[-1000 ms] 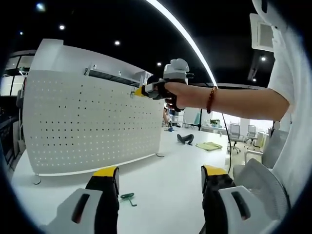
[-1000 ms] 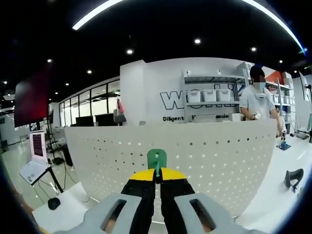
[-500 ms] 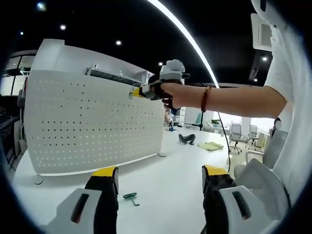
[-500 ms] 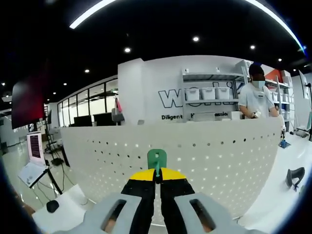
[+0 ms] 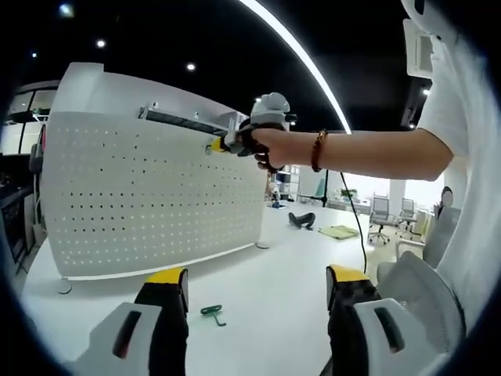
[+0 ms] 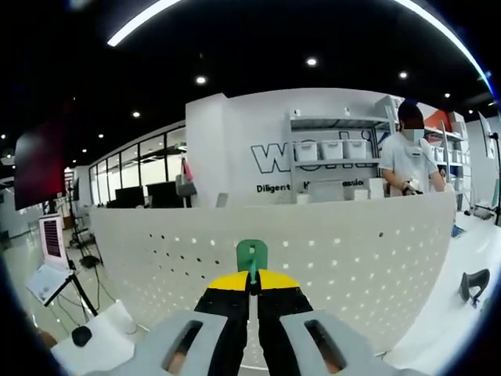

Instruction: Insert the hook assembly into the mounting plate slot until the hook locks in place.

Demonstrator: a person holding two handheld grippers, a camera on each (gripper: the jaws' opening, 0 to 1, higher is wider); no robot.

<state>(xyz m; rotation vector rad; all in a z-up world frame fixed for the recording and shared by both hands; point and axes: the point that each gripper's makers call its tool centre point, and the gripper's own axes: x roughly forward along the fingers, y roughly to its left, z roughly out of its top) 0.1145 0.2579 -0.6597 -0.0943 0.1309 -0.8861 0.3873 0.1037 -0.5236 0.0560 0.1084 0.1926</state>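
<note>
The right gripper (image 6: 251,283) is clenched on a green hook (image 6: 252,254), whose flat tab stands upright out of the yellow jaw tips in the right gripper view. Just past the hook rises the white perforated mounting plate (image 6: 337,251), its upper edge level with the hook's top; whether the hook touches the plate cannot be told from here. In the left gripper view the same right gripper (image 5: 213,144) is held high by the person's hand (image 5: 270,149), its yellow tips at the upper edge of the plate (image 5: 149,196), right by a dark rail (image 5: 184,121) that runs along that edge.

The left gripper (image 5: 257,283) is released, its two yellow-tipped jaws standing wide apart with nothing between them, low over the white surface (image 5: 274,266). Between the jaws and the plate a second green hook (image 5: 211,312) lies flat on the surface, well apart from the plate's foot.

Farther off in the left gripper view, a dark object (image 5: 299,220) and a yellow-green sheet (image 5: 338,232) lie on the surface. In the right gripper view, behind the plate, a person (image 6: 412,157) stands by a shelf of white bins (image 6: 333,150) on a wall with dark lettering.
</note>
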